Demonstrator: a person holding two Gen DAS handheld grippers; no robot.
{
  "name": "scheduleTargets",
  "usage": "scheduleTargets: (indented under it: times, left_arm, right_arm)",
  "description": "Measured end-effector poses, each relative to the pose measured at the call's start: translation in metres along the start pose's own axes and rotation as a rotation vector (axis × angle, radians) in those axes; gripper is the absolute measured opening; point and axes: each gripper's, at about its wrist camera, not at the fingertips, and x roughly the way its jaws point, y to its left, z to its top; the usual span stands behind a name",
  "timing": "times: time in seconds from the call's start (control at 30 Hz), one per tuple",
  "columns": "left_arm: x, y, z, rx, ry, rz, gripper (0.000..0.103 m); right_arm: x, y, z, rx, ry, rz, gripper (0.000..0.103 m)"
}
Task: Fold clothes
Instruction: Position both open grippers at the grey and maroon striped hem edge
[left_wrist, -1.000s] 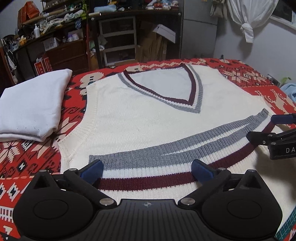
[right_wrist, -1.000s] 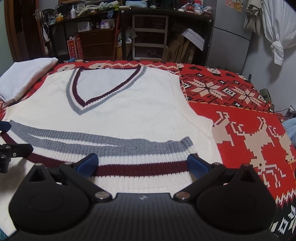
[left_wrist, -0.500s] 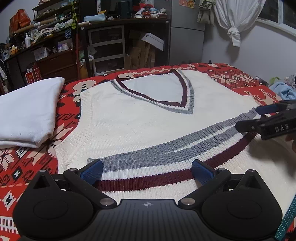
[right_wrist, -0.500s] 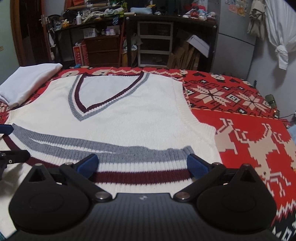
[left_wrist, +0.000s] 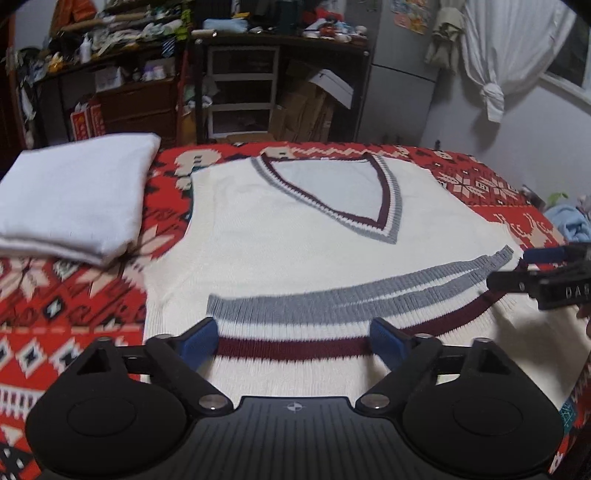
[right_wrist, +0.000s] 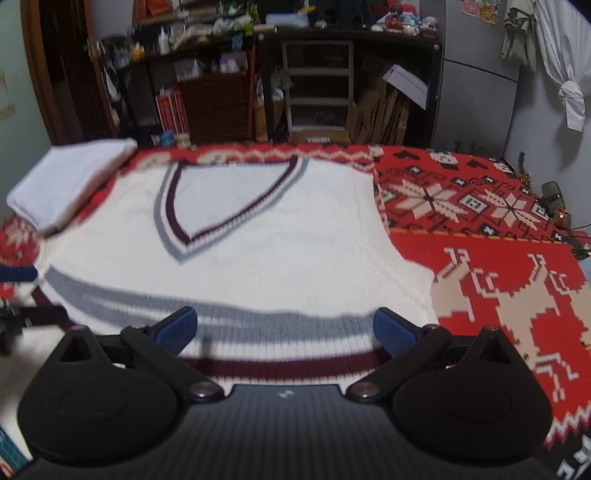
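Downward-tilted, left tongs (left_wrist: 291, 338) closing astride the vest hem (left_wrist: 295, 347).

Both tongs, left (left_wrist: 291, 338) and right (right_wrist: 284, 328), are black, with blue pads (left_wrist: 197, 338), silver screws and ribbed bases.

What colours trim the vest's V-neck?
V-neck trim on the vest: grey, white and maroon stripes; sharpest in the left wrist view.
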Motion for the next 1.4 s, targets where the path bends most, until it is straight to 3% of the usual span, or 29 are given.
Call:
scheduleTargets:
  times: [0.17, 0.27, 0.53, 0.63, 0.77, 1.0, 1.03, 1.1, 1.4]
  left_arm:
    - [0.002, -0.003, -0.006, 0.063, -0.022, -0.001, 0.084]
    - [0.007, -0.003, -0.002, 0.083, -0.022, -0.017, 0.088]
    - [0.027, -0.008, 0.012, 0.123, 0.019, -0.034, 0.098]
    - [0.024, -0.01, 0.02, 0.103, 0.031, -0.021, 0.093]
    - [0.01, -0.015, 0.028, 0.029, -0.018, -0.005, 0.091]
    - [0.026, -0.046, 0.008, 0.124, 0.001, 0.043, 0.092]
    - [0.029, -0.046, 0.004, 0.133, -0.012, 0.049, 0.098]
    - [0.03, -0.043, 0.0, 0.122, -0.04, 0.054, 0.103]
    - [0.028, -0.038, -0.007, 0.118, -0.095, 0.037, 0.103]
  right_arm:
    - [0.006, -0.002, -0.022, 0.003, 0.032, -0.002, 0.102]
    - [0.005, 0.001, -0.029, -0.031, 0.001, -0.001, 0.103]
    - [0.019, 0.002, -0.01, -0.053, 0.014, 0.003, 0.103]
    - [0.021, 0.004, -0.007, -0.06, 0.023, -0.001, 0.103]
    - [0.012, 0.007, 0.004, -0.077, 0.016, -0.028, 0.103]
    - [0.001, 0.021, -0.002, -0.052, 0.006, -0.007, 0.102]
    - [0.004, 0.025, -0.006, -0.071, 0.014, -0.013, 0.102]
    - [0.011, 0.028, -0.013, -0.077, 0.017, -0.018, 0.102]
    - [0.012, 0.025, -0.03, -0.053, -0.058, -0.008, 0.103]
